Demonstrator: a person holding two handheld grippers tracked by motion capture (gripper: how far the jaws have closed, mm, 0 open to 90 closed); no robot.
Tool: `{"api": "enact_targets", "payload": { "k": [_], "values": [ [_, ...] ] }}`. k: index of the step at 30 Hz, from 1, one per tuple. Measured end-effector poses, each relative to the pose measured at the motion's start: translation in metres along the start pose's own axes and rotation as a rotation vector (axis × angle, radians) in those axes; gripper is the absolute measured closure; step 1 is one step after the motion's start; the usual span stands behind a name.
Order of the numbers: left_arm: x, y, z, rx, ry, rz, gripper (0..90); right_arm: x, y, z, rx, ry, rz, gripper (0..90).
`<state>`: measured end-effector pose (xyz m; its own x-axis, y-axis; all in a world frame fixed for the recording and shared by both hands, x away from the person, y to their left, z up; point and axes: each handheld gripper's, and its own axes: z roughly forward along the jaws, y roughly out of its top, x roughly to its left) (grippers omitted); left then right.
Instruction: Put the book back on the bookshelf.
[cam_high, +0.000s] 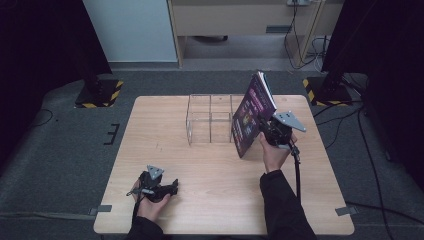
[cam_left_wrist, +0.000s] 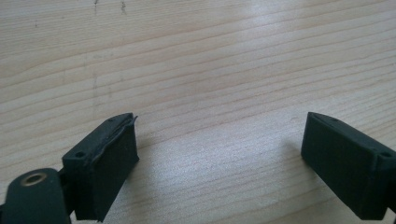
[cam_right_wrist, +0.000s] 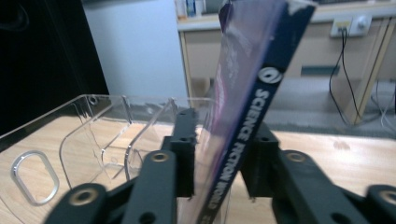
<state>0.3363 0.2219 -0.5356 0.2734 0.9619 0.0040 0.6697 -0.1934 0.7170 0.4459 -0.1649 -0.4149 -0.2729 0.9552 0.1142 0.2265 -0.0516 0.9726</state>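
While my right gripper pinches the purple magazine by its spine, holding it upright just beside the clear plastic box at the far side of the table, its cover is too blurry to read. The spine says "SCIENCE FICTION WORLD". My left gripper rests low with jaws wide apart, holding nothing.

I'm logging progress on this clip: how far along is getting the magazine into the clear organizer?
Done: the right gripper has the magazine clamped and lifted upright beside the clear organizer. In hand: carrying it. Left: lowering it into a slot. The left gripper rests open on the table.
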Motion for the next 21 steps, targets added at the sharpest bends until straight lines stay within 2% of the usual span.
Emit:
{"api": "enact_targets", "payload": {
  "k": [4,5,8,13,21],
  "values": [
    [-0.0001,0.0000,0.0000,-0.001,0.000,-0.001,9.6,-0.0011,0.0022,0.0019,0.022,-0.002,0.026,77.9],
    [0.0000,0.0000,0.0000,0.000,0.000,0.000,9.6,-0.0031,0.0041,0.0024,0.032,0.006,0.080,82.1],
    [0.0001,0.0000,0.0000,-0.001,0.000,0.000,9.6,-0.0049,0.0057,0.0023,0.019,0.034,0.164,84.3],
    [0.0001,0.0000,0.0000,-0.001,0.000,0.000,9.6,0.0006,0.0074,0.0021,-0.006,0.037,0.144,84.5],
    [0.0001,0.0000,0.0000,0.000,0.000,0.001,9.6,0.0042,0.0086,0.0098,-0.084,0.020,0.091,84.5]
  ]
}}
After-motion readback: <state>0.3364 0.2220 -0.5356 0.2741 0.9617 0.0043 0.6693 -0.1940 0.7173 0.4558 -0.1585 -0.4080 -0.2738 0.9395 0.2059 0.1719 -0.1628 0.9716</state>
